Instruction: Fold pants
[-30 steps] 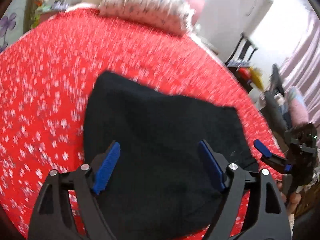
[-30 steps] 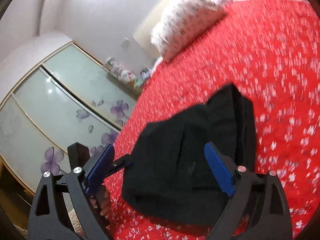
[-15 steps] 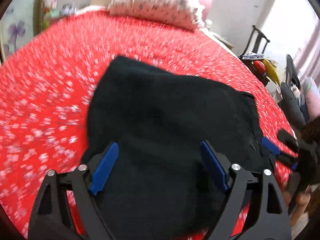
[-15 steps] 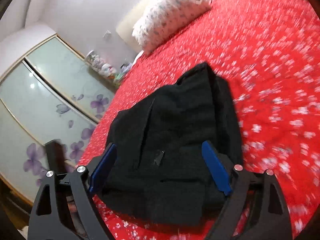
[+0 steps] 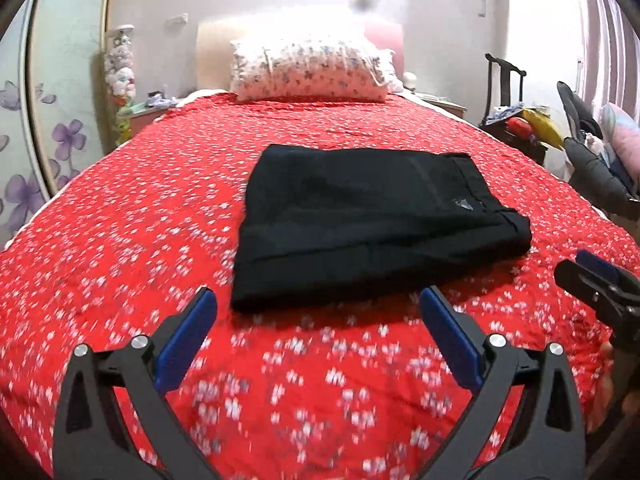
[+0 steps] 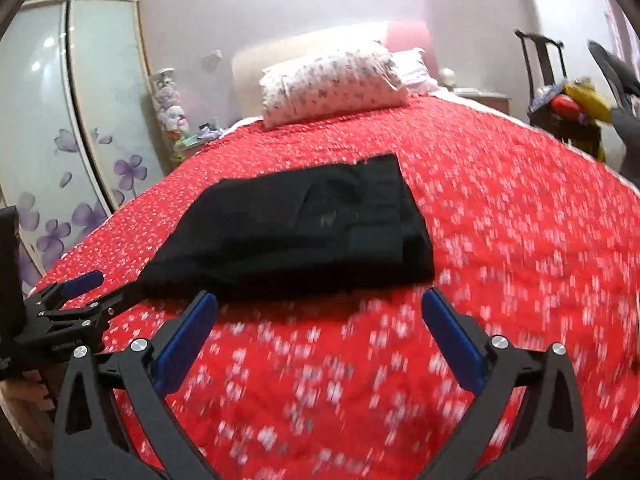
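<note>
The black pants (image 5: 372, 224) lie folded into a compact rectangle on the red flowered bedspread (image 5: 120, 240), seen too in the right wrist view (image 6: 296, 236). My left gripper (image 5: 320, 336) is open and empty, held back from the near edge of the pants. My right gripper (image 6: 320, 336) is open and empty, also short of the pants. The right gripper shows at the right edge of the left wrist view (image 5: 600, 284); the left gripper shows at the left edge of the right wrist view (image 6: 76, 300).
A flowered pillow (image 5: 308, 68) lies at the headboard. A wardrobe with purple flower panels (image 6: 60, 140) stands left of the bed. A chair piled with clothes and bags (image 5: 532, 128) stands to the right. A nightstand with soft toys (image 5: 124, 92) is at the far left.
Both grippers have pulled back from over the pants toward the foot of the bed and levelled out. The folded pants stay where they lay.
</note>
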`<action>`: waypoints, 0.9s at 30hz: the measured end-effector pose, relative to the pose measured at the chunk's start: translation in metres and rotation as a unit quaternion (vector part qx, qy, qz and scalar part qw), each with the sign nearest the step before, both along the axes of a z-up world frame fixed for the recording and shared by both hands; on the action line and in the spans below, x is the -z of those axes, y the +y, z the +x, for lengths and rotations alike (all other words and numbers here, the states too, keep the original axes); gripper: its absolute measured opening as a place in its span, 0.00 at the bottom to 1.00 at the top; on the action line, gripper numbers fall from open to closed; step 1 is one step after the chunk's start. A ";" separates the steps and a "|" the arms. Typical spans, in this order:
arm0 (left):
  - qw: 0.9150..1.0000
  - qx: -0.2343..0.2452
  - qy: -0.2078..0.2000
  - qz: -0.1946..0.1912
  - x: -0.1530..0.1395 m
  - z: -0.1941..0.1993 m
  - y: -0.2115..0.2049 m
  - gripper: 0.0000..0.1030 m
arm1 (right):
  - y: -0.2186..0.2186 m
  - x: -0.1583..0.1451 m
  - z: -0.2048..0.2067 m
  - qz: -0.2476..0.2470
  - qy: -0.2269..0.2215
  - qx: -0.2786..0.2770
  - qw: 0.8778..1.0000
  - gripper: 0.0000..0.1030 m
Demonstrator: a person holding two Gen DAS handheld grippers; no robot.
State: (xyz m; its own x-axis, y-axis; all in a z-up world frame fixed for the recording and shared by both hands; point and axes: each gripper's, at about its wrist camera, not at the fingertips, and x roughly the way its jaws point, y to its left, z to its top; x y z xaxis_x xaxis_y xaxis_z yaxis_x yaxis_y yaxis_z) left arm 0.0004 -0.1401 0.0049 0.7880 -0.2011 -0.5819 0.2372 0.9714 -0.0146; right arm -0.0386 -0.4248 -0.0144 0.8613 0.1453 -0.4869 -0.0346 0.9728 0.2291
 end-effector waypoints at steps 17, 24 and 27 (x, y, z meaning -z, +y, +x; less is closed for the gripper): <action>0.999 -0.030 0.010 0.005 0.011 -0.020 0.003 0.98 | 0.035 0.012 -0.012 -0.093 0.018 0.012 0.995 0.99; 0.999 -0.037 0.020 0.017 0.017 -0.017 0.000 0.98 | 0.039 0.012 -0.011 -0.108 0.021 0.020 0.994 0.99; 0.999 -0.037 0.022 0.020 0.019 -0.016 -0.001 0.98 | 0.041 0.012 -0.011 -0.115 0.021 0.020 0.993 0.99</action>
State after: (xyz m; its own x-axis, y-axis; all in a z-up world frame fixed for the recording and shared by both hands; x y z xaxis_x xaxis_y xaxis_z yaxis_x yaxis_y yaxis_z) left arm -0.0160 -0.1410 -0.0138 0.7739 -0.1196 -0.6219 0.1649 0.9862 0.0156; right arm -0.0495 -0.3837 -0.0259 0.8426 -0.0074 -0.5385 0.0099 0.9999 0.0016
